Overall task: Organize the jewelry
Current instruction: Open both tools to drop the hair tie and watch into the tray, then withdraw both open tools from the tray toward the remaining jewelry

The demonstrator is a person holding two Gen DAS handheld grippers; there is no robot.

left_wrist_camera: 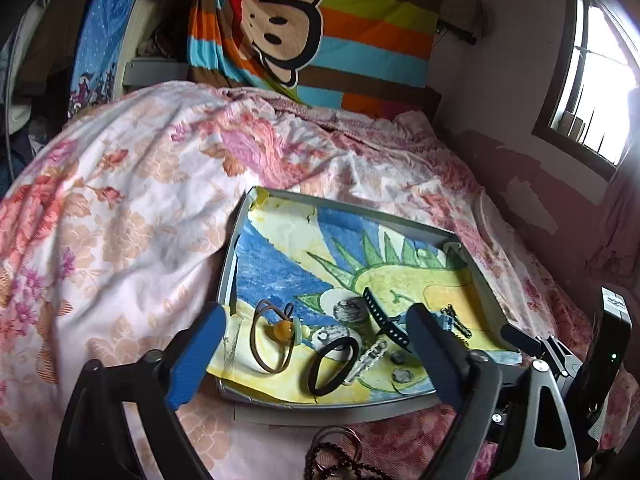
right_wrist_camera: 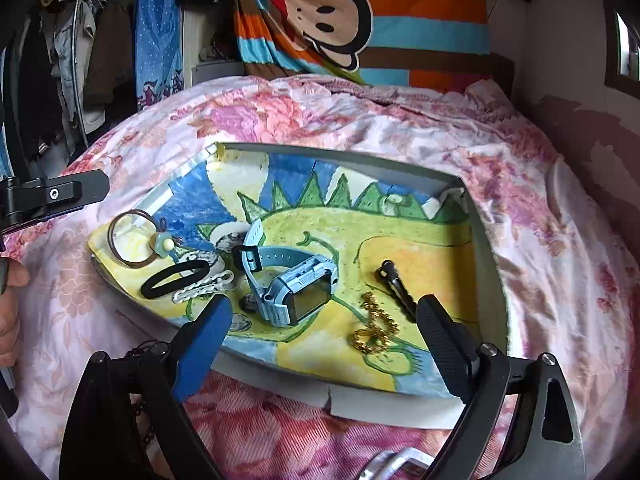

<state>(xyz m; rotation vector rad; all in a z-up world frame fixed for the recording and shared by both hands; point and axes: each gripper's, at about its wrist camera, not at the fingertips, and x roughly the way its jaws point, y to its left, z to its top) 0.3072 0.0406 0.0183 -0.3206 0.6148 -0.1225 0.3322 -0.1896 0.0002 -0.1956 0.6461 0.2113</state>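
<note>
A grey tray [left_wrist_camera: 230, 276] lined with a crayon drawing lies on the bed. In the left wrist view it holds a brown hair tie with an orange bead [left_wrist_camera: 272, 336], a black hair tie [left_wrist_camera: 332, 364], a white chain clip [left_wrist_camera: 370, 356] and a black strap [left_wrist_camera: 380, 316]. My left gripper [left_wrist_camera: 316, 314] hovers open over the tray's near edge with nothing between its pads. The right wrist view shows a blue watch [right_wrist_camera: 296, 284], a gold chain [right_wrist_camera: 376, 328] and a black hair clip [right_wrist_camera: 396, 284] in the tray [right_wrist_camera: 486, 240]. My right gripper [right_wrist_camera: 325, 304] is open just short of the watch and holds nothing.
A dark bead bracelet with rings [left_wrist_camera: 340, 460] lies on the floral bedspread [left_wrist_camera: 120, 200] in front of the tray. A silver metal piece [right_wrist_camera: 400, 464] sits at the bottom edge. A striped monkey blanket [left_wrist_camera: 320, 40] hangs behind; a window [left_wrist_camera: 592, 80] is at right. A hand [right_wrist_camera: 10, 308] shows at left.
</note>
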